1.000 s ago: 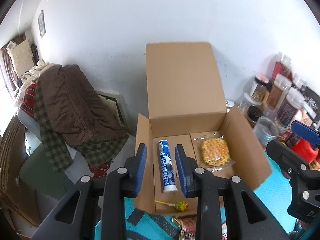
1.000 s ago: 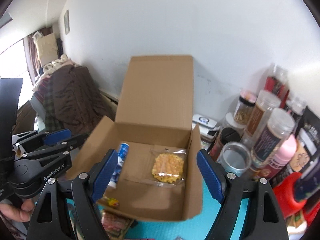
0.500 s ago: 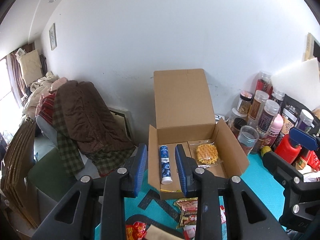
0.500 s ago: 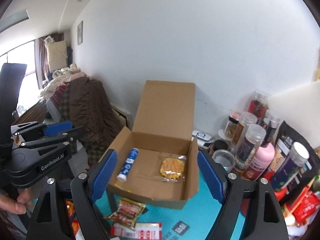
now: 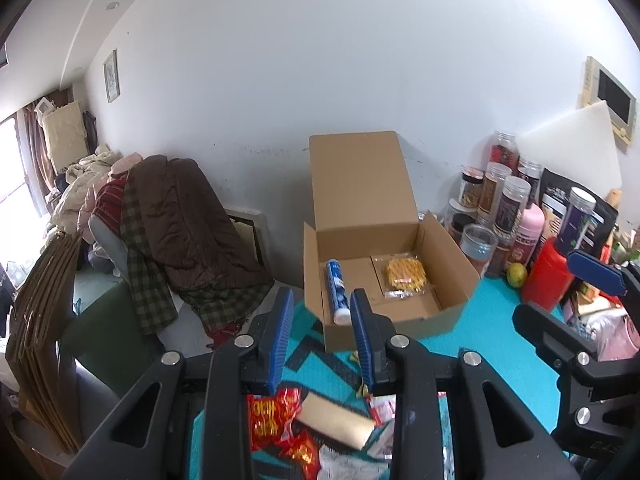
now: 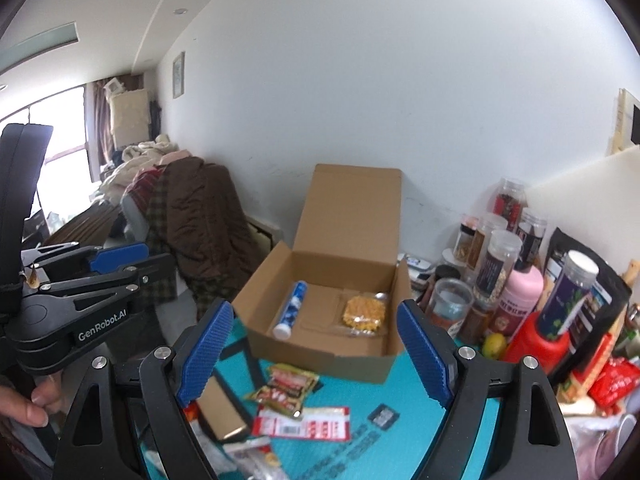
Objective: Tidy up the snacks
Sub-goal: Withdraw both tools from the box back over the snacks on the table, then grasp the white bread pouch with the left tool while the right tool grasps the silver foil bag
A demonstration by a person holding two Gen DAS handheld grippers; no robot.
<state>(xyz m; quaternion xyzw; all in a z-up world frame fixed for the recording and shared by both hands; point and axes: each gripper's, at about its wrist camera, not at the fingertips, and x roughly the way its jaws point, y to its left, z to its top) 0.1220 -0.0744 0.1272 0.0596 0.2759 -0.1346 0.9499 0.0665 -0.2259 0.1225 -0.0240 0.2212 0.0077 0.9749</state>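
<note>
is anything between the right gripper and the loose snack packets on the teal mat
Nothing visible does. The right gripper hangs open above the red and yellow snack packets on the teal mat, which lie in front of the open cardboard box, with clear space below its fingers.

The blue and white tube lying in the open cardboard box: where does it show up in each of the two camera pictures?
Left wrist view: the blue and white tube lies along the box's left wall, just above centre, white cap nearest the camera.
Right wrist view: it lies left of centre, again on the box's left side.
Shared landmark: the clear-wrapped yellow waffle snack lies to its right in the brown cardboard box.
</note>
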